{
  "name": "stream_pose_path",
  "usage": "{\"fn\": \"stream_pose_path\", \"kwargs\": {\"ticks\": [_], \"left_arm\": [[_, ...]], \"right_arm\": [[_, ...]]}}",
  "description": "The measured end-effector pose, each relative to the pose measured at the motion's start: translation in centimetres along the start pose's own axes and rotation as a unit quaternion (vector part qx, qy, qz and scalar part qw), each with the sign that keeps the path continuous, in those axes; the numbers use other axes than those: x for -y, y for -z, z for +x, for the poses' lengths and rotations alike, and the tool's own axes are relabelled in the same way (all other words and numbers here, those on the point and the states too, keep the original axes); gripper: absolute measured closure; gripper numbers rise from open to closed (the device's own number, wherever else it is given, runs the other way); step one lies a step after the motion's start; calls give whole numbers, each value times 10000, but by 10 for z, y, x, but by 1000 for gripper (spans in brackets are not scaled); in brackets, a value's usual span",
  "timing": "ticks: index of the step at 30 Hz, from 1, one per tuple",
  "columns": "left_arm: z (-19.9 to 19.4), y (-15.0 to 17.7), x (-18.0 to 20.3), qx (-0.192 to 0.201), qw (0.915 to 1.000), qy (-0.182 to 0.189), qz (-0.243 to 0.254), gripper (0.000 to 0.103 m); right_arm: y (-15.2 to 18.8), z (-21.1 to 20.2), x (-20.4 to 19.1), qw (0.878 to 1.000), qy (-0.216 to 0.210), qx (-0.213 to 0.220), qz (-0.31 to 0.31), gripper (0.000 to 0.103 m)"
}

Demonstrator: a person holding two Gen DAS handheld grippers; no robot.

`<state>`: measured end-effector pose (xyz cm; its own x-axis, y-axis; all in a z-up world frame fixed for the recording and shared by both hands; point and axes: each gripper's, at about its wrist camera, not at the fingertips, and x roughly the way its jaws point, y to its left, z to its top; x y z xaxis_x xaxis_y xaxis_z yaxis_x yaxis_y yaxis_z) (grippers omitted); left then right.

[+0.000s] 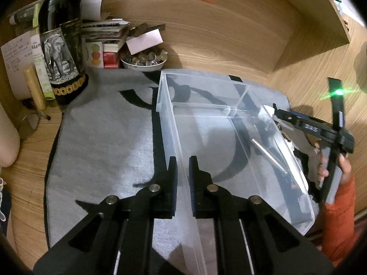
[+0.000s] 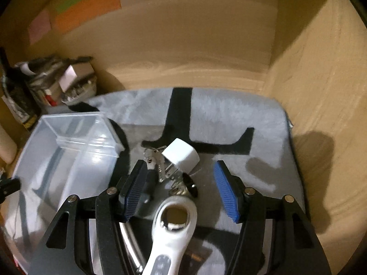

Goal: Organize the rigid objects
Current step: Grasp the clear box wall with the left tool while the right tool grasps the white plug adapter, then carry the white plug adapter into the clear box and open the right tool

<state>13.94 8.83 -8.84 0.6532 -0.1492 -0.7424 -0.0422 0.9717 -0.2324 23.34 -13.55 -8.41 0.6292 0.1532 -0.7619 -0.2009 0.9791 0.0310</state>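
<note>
In the left wrist view my left gripper (image 1: 182, 175) is shut on the near long wall of a clear plastic box (image 1: 169, 123), which stands on a grey mat (image 1: 103, 137). In the right wrist view my right gripper (image 2: 180, 169) is open above the mat (image 2: 229, 119), to the right of the box (image 2: 75, 137). Between its blue pads (image 2: 226, 190) lie a white cube charger (image 2: 181, 158), a bunch of keys (image 2: 158, 165) and a white tool with a ring-shaped head (image 2: 175, 217); the pads touch none of them. A metal rod (image 1: 268, 153) shows through the box's far wall.
A dark bottle with an elephant label (image 1: 62, 52), a bowl of glassy stones (image 1: 144, 59) and stacked books (image 1: 107, 34) crowd the far left corner. Wooden walls close the back and right side. A hand in an orange sleeve (image 1: 339, 206) holds the right gripper.
</note>
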Motion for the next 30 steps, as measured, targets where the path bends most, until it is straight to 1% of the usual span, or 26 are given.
{"fn": "stream_pose_path", "kwargs": {"ticks": [3, 6, 8, 9, 10, 11, 12, 17, 20, 23, 28, 30], "left_arm": [[1, -1, -1, -19, 10000, -19, -35, 94], [2, -2, 1, -25, 10000, -56, 14, 94], [2, -2, 0, -33, 10000, -26, 3, 94], [3, -2, -1, -32, 10000, -13, 4, 94], [3, -2, -1, -26, 10000, -9, 8, 94], [3, -2, -1, -16, 10000, -15, 49, 94], [3, -2, -1, -9, 10000, -20, 83, 94], [3, -2, 1, -20, 9999, -60, 127, 94], [3, -2, 3, 3, 9998, -145, 163, 94], [5, -2, 2, 6, 9997, -184, 146, 94], [7, -2, 2, 8, 9997, -231, 94, 94], [7, -3, 2, 12, 9997, -247, 85, 94]], "right_arm": [[-6, 19, 2, 9997, 19, -255, 15, 46], [-10, 37, 5, 9986, 149, -515, -1, 46], [-11, 48, 6, 9976, 97, -678, 8, 46], [-12, 53, 6, 9973, 82, -731, 18, 47], [-12, 55, 6, 9973, 12, -738, 8, 54], [-13, 56, 5, 9972, -50, -746, -8, 57], [-14, 57, 4, 9971, -70, -752, -26, 57], [-13, 55, -4, 9979, 55, -623, -170, 58], [-13, 46, -3, 9988, 3, -470, -142, 58], [-11, 27, -3, 9996, -15, -246, -135, 58], [-9, -9, -11, 9994, 69, 153, -301, 58], [-10, -22, -16, 9989, 9, 308, -347, 58]]}}
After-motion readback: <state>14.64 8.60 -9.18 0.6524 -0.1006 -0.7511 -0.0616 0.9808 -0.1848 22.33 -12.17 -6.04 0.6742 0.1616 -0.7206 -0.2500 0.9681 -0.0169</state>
